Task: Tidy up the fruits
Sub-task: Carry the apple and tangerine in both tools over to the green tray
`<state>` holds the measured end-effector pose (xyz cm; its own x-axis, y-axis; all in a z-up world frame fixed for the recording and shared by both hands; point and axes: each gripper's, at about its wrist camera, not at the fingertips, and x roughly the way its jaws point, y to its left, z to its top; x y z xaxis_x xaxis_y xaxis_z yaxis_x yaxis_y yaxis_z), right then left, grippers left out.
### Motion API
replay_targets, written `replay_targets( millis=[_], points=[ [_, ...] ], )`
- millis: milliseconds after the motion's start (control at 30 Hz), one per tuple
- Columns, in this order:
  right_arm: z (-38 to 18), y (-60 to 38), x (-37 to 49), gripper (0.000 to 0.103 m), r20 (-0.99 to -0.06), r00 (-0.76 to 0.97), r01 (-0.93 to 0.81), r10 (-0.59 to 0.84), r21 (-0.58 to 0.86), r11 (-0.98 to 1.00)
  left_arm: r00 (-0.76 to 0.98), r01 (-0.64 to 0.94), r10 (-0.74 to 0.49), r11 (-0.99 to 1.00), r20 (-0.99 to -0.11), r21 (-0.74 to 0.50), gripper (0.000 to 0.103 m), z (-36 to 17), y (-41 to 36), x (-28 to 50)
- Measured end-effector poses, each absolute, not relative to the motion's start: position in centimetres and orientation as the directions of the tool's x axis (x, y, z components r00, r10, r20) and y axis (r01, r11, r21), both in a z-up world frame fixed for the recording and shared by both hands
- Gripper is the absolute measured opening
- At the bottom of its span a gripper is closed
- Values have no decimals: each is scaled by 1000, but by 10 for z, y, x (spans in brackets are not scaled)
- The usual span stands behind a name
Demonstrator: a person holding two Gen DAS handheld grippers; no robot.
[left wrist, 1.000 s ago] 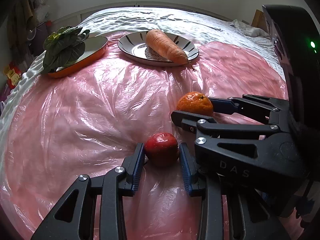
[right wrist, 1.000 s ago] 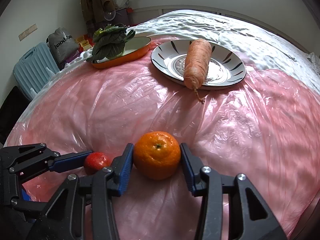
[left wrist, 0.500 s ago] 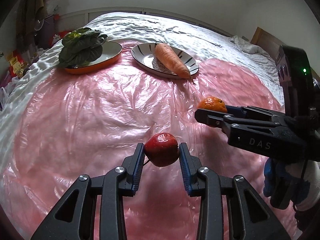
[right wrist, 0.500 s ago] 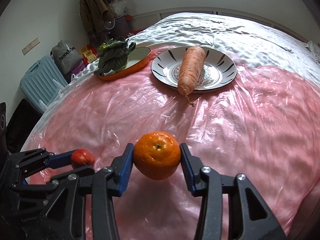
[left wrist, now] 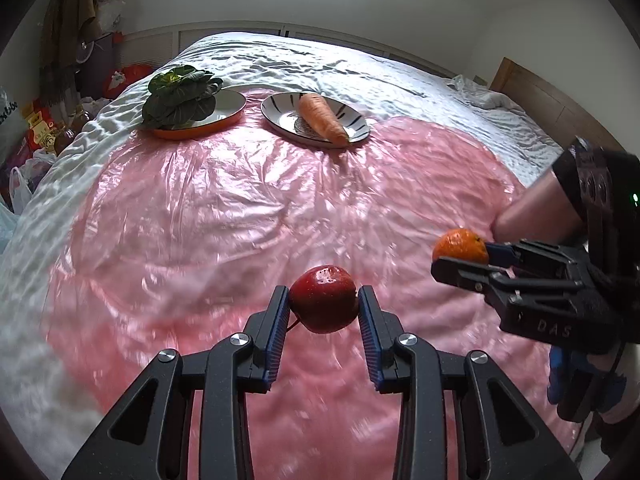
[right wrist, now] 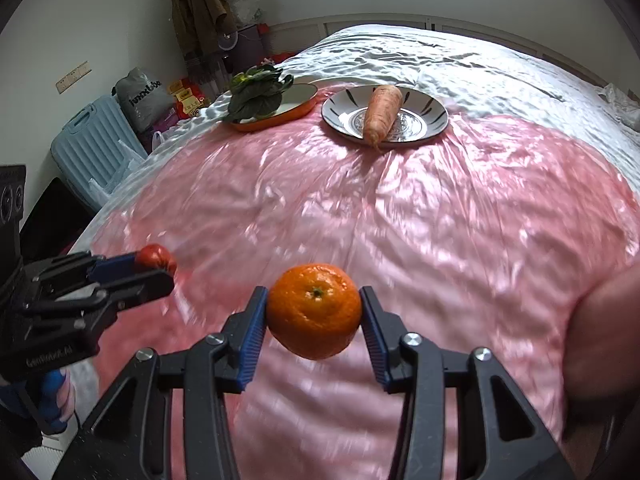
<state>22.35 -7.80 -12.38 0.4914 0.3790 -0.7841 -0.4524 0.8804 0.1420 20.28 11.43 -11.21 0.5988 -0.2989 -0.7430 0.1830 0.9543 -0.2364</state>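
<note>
My left gripper [left wrist: 323, 304] is shut on a red apple [left wrist: 323, 298] and holds it above the pink plastic sheet [left wrist: 240, 208]. My right gripper [right wrist: 314, 312] is shut on an orange mandarin [right wrist: 314, 310], also lifted off the sheet. In the left wrist view the right gripper [left wrist: 464, 260] with the mandarin [left wrist: 460, 245] is at the right. In the right wrist view the left gripper [right wrist: 156, 266] with the apple [right wrist: 157, 258] is at the left.
A striped grey plate [left wrist: 282, 120] with a carrot [left wrist: 322, 122] stands at the far end. Left of it an orange dish [left wrist: 228, 114] holds a leafy green [left wrist: 180, 96]. The bed's white cover [left wrist: 320, 64] lies beyond. A blue suitcase [right wrist: 88, 148] and bags stand beside the bed.
Both grippers have lifted their fruit off the pink sheet and risen well above it. They have moved apart from each other.
</note>
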Motion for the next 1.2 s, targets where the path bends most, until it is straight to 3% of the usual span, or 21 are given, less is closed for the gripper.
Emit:
replay_targets(
  millis=[500,867,1200],
  points=[
    [-113,-167,91,83,-793,524,-345,311,136,929,563,300,-367,926,-740,-230,30,-82,34,91],
    [-101,-325,57,83,-784,605,-109,142,96,989,434,523,-520,810,-735,-264,30,-63,-120,62],
    [-89,-469,84,83,-738,674,84,3,80,993,342,660,-578,709,-741,-248,30,-61,-274,83]
  ],
)
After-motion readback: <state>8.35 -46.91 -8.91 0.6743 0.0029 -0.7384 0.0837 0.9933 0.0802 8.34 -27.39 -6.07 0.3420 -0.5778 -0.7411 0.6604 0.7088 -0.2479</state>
